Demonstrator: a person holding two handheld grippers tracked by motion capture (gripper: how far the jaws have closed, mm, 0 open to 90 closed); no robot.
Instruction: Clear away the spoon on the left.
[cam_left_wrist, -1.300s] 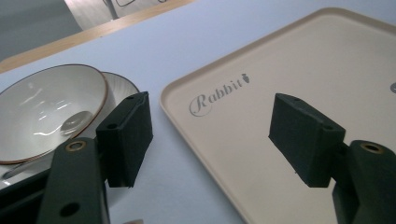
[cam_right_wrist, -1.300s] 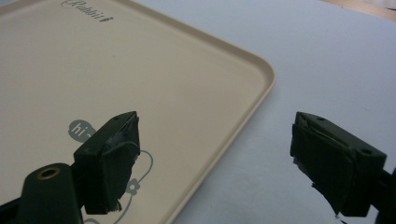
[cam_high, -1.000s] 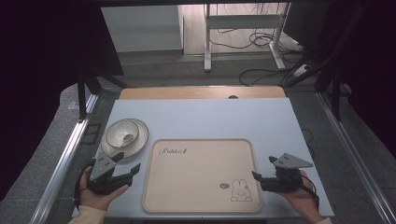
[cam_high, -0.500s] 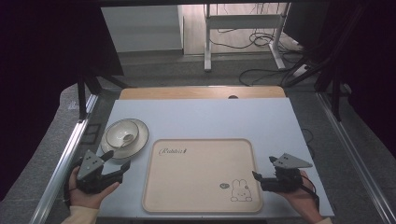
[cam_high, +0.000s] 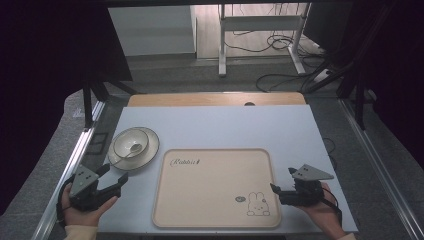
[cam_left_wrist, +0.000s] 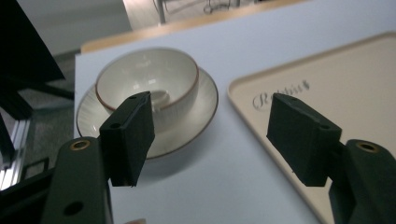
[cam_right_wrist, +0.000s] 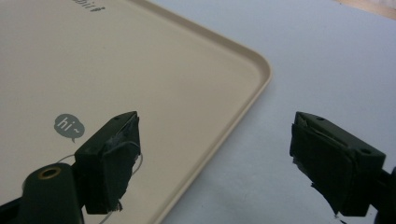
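Bowl (cam_left_wrist: 147, 86) partly hidden by left gripper's (cam_left_wrist: 215, 135) spread jaws.

Black tongs (cam_high: 114, 181), grey three-cornered plates, brass screws, yellow sleeve.

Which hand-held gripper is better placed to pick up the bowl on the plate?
Left. The left hand-held gripper sits open just below the bowl and plate, aimed at them. The right hand-held gripper is across the tray, at its right edge.
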